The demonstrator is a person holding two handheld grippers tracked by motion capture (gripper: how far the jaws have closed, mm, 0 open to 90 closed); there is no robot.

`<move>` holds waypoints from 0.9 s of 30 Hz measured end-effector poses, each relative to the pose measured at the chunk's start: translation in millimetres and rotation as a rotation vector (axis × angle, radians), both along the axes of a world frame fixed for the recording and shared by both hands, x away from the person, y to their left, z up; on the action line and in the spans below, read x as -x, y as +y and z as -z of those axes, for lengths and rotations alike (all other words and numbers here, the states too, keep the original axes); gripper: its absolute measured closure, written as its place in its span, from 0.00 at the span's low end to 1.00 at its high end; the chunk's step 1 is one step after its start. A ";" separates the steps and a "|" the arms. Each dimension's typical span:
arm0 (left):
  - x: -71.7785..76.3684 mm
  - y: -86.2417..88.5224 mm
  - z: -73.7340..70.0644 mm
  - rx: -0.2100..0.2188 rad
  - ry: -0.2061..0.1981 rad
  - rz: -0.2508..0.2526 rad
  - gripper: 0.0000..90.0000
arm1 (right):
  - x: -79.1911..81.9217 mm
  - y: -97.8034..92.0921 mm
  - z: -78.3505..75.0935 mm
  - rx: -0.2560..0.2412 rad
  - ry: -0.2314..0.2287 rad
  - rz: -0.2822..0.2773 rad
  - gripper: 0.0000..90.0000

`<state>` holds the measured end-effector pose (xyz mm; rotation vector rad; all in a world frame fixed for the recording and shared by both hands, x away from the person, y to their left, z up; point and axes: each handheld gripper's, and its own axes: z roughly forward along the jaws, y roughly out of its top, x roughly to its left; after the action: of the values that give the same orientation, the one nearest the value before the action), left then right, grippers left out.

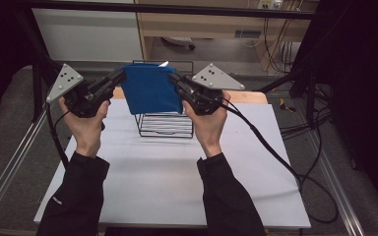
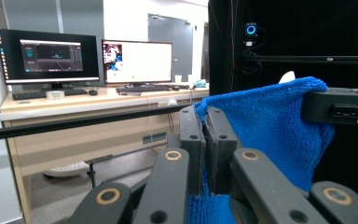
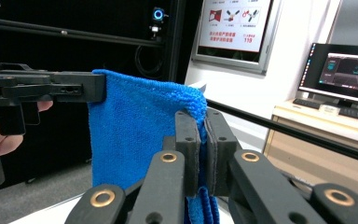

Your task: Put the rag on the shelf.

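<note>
A blue terry cloth (image 1: pixel 149 87) hangs between the left gripper (image 1: pixel 119 74), at its upper left corner, and the right gripper (image 1: pixel 173 77), at its upper right corner. Behind and below the cloth, a black wire rack (image 1: pixel 165 123) stands on the white tabletop (image 1: pixel 167 172), towards its far edge, between the person's two hands.

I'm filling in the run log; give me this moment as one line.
left tool: shut on blue cloth | right tool: shut on blue cloth | cloth: held spread, hanging above wire rack | table: white
</note>
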<state>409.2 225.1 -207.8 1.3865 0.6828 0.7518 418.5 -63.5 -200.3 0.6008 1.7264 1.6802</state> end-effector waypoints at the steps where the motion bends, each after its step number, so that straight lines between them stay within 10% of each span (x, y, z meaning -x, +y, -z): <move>1: -1.0 -0.2 -1.6 -0.003 -0.001 0.000 0.97 | -0.8 0.0 -1.5 -0.002 -0.003 0.003 0.96; 27: -29.6 -9.5 -36.9 0.019 -0.013 -0.014 0.96 | -18.5 -3.7 -31.9 -0.010 -0.040 0.028 0.96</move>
<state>438.9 215.6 -170.9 1.3601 0.6887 0.7635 436.9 -67.3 -168.4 0.5896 1.6750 1.6719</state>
